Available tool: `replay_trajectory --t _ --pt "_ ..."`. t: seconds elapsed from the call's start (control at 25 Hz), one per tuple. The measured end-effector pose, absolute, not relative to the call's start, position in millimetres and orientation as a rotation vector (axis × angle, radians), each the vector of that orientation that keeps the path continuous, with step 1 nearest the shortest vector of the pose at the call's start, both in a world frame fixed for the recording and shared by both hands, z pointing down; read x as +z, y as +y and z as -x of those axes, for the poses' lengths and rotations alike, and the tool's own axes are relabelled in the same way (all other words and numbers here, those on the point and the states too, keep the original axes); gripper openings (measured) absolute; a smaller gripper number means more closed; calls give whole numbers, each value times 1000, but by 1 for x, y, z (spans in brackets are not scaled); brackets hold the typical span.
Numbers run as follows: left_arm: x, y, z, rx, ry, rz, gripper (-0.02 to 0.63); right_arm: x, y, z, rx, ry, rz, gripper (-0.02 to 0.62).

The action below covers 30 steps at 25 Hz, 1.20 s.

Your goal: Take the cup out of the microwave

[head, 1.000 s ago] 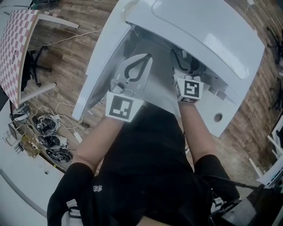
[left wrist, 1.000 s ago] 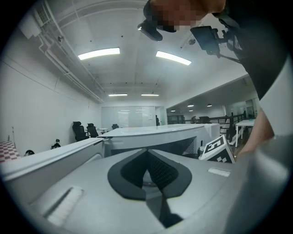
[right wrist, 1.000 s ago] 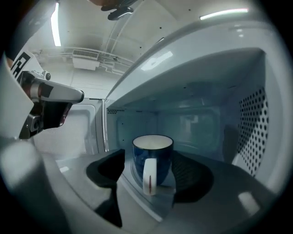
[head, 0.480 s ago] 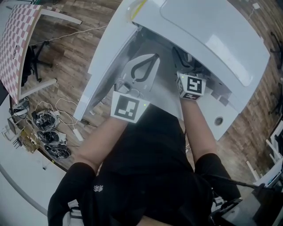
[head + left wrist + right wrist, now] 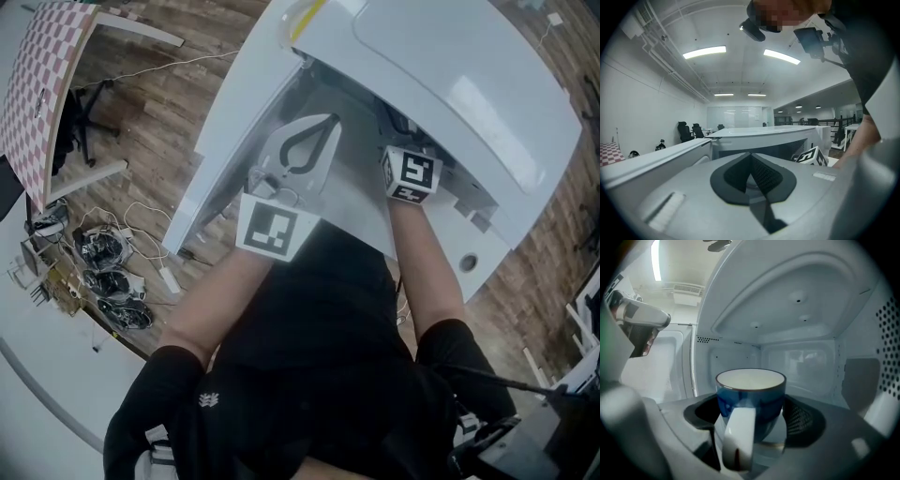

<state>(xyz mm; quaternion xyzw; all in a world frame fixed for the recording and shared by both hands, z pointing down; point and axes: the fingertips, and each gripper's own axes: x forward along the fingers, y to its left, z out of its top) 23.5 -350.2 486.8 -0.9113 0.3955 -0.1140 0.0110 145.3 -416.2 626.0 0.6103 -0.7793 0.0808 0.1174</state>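
1. A white microwave oven (image 5: 450,84) stands on a white tabletop (image 5: 483,253) in the upper right of the head view. Its white door (image 5: 230,141) is swung open toward the left of the frame.
2. The dark blue ceramic cup (image 5: 751,392) with a white inside stands upright on the floor of the oven's cavity, in the lower middle of the right gripper view. Its white handle (image 5: 737,437) points toward the camera.
3. The right tongs (image 5: 752,404) reach into the cavity and have just been opening. Their jaws stand wide apart with the cup between them, and the dark pads are not pressed on its wall, so nothing is clamped.
4. In the head view only the right tongs' black-and-white marker cube (image 5: 411,173) and the bare forearm behind it show at the oven's mouth. The jaws and the cup lie hidden under the oven's top.
5. The left tongs (image 5: 751,164) have their jaws together with nothing between them.
6. In the head view the left tongs sit at the centre of the frame, between the open door and the right tongs. They point toward the upper right, just in front of the opening.
7. The left gripper view looks over the oven's white top across the middle of the frame, and the right tongs' marker cube shows at the lower right.
8. A brown wooden floor (image 5: 141,122) fills the left of the head view. A red-and-white checked board (image 5: 42,84) lies in the upper left corner and a tangle of dark cables (image 5: 103,281) at the left edge.
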Motion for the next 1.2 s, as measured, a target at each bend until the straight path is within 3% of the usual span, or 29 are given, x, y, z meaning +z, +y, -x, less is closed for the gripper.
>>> replay_trajectory --t 1.2 --pt "452 -304 5 -277 1304 2829 6 595 -348 -133 246 -2295 -1701 387"
